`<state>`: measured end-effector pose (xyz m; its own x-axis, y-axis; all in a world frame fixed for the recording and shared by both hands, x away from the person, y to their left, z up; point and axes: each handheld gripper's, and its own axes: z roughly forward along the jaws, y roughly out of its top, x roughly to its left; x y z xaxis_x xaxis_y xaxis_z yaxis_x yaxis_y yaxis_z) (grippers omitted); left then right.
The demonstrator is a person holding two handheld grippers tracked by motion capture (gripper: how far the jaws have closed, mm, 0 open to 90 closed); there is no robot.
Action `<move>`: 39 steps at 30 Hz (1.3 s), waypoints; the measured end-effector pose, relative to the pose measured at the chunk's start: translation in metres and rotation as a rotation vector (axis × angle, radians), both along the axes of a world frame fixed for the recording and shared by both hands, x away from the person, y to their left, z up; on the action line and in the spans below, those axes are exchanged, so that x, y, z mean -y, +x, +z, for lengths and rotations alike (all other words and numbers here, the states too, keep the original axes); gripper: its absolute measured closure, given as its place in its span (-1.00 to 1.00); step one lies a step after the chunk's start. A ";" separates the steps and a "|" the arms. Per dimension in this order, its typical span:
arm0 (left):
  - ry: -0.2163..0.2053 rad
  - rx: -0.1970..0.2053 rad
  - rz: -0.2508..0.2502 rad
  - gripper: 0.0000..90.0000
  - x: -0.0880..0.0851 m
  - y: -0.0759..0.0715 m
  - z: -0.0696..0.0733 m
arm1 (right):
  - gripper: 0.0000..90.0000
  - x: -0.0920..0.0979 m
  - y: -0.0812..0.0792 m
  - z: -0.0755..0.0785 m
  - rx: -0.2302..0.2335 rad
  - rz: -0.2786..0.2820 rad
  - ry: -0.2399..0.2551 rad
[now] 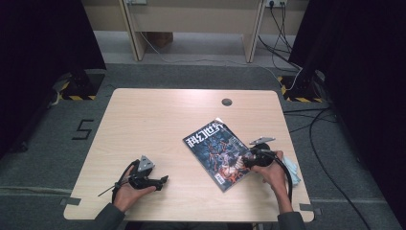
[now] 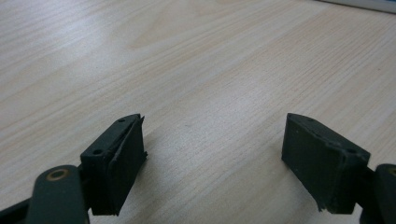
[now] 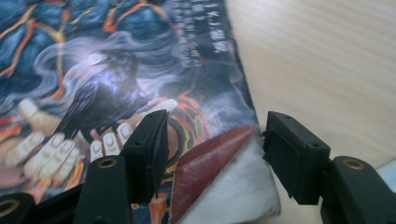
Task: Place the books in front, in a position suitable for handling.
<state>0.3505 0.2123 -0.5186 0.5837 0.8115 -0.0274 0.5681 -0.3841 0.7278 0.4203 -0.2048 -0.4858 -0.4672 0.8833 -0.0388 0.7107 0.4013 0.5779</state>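
The right gripper [image 3: 212, 149], a black two-jaw tool in the person's right hand [image 1: 274, 173], is standing released over the near right corner of the thin glossy magazine with a dark blue illustrated cover [image 1: 218, 153]; its jaws are spread, one over the printed cover, the other beyond the edge above the wood, pressing on nothing. Between them, in the right gripper view, the cover corner [image 3: 210, 163] is curling up, showing a reddish underside and a white page below. The magazine is lying flat and skewed on the right half of the pale rectangular wooden table [image 1: 143, 120], spine side toward the centre. Judged by its look, it is light, limp and slick: likely to sag from one corner, to slide on the smooth wood when pushed, and to crease or tear where pinched hard. The lifted corner is offering the best purchase for turning the cover; the spine edge is suiting a lift of the whole. A pale blue cloth [image 1: 292, 167] is lying just beside the right hand. The left gripper [image 2: 212, 158] is resting well apart, jaws wide over bare wood.
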 end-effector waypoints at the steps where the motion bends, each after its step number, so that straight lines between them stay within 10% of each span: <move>1: 0.000 0.000 0.000 -0.55 0.000 0.000 0.000 | -0.08 -0.004 -0.005 0.000 -0.004 0.017 -0.001; 13: -0.050 0.019 0.014 -0.49 0.006 -0.001 0.007 | -0.07 -0.046 -0.059 0.005 -0.026 0.170 0.011; 20: -0.127 0.032 -0.041 -0.48 0.035 -0.003 0.013 | -0.17 -0.042 -0.032 0.007 -0.014 0.066 0.146; 27: -0.148 -0.001 -0.081 -0.44 0.059 -0.001 0.008 | -0.08 -0.050 -0.016 -0.006 -0.033 0.059 0.107; 39: -0.137 -0.044 -0.140 -0.27 0.056 -0.004 0.002 | -0.14 -0.079 -0.040 -0.004 -0.019 0.163 0.050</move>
